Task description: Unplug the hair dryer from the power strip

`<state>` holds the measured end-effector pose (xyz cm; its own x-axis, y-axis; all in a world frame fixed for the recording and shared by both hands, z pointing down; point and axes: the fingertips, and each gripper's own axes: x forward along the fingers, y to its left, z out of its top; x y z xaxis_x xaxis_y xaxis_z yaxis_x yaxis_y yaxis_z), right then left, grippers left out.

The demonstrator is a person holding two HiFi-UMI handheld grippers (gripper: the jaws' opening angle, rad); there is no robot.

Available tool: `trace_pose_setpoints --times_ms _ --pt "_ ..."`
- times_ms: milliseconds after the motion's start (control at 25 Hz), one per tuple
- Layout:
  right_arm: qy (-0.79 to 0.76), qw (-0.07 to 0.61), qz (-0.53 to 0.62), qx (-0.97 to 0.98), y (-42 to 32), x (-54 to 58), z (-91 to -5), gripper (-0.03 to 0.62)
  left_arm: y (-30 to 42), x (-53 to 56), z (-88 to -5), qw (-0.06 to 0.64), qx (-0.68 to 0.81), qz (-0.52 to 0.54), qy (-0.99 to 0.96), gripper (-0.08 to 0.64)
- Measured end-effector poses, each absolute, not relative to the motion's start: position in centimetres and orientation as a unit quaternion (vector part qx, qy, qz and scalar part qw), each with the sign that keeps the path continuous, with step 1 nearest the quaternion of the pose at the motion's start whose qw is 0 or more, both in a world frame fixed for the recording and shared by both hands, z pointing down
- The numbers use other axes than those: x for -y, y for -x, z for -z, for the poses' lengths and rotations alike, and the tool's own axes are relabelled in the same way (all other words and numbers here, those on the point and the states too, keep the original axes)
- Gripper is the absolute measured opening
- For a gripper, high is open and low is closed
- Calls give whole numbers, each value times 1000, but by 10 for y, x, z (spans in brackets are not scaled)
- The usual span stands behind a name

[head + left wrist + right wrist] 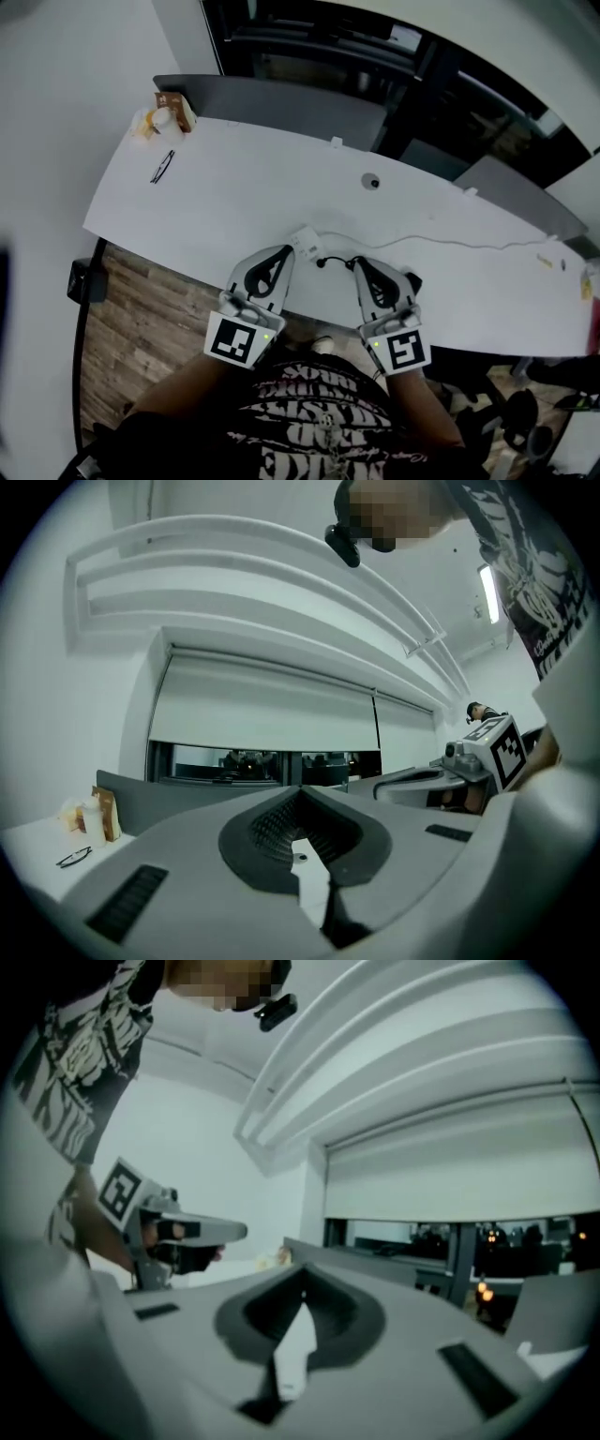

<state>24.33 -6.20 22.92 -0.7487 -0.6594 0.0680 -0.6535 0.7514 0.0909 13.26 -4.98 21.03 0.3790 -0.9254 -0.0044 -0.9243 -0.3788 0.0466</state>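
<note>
Trouble, as I see it, would start with the cord. The white power strip [307, 242] lies close to the near edge of the desk [234, 187]. The black plug [322, 262] sits just beside the strip's end, and from here I can't tell whether its prongs are in or out. Its black cord [342, 260] runs under the right claw [360, 267], which hides the hair dryer itself.

Both claws hang above that near edge with nothing in them. The left claw [285, 252] has its tips meeting, and the right is pinched shut too.

If the plug is seated, a tug on the cord rather than on the plug body could drag the light, unpinned strip off the edge. It could also strain the white lead [469, 246] trailing away to the right.
</note>
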Motion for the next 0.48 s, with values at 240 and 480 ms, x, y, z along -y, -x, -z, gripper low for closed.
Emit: trace_pose_setpoints --times_ms 240,480 --pt "-362 40 37 931 -249 63 -220 34 -137 41 -209 14 562 15 -827 29" --pt "-375 45 36 925 -255 57 -224 34 -138 41 -205 7 554 15 -833 29"
